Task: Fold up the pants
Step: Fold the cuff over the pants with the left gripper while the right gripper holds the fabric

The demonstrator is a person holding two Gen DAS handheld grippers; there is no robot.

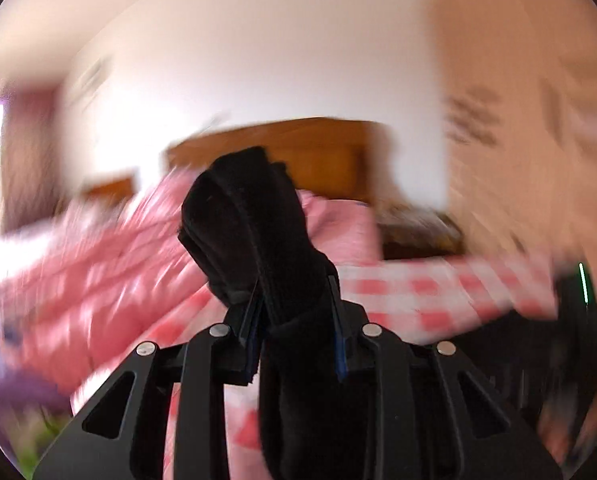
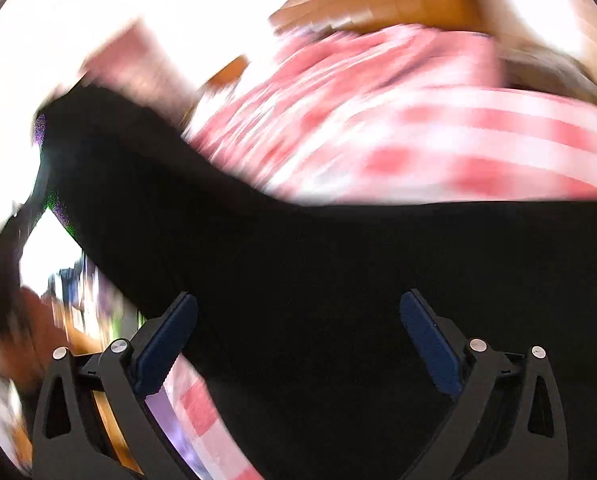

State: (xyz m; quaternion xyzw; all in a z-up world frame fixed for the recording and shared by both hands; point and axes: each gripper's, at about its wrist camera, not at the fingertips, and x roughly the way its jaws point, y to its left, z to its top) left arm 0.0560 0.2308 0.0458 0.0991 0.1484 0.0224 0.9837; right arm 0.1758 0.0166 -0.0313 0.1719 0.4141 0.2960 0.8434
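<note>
The black pants (image 2: 338, 280) lie over a red-and-white checked bed. In the left wrist view my left gripper (image 1: 296, 308) is shut on a bunched fold of the black pants (image 1: 250, 216), which sticks up between the fingers above the bed. In the right wrist view my right gripper (image 2: 298, 320) is open, its blue-padded fingers (image 2: 166, 340) spread wide just over the pants, holding nothing. Both views are motion-blurred.
A red-and-white checked sheet (image 1: 418, 292) covers the bed, with a pink quilt (image 1: 98, 264) heaped at the left and a wooden headboard (image 1: 298, 148) behind. A dark bedside table (image 1: 418, 232) stands at the right by the wall.
</note>
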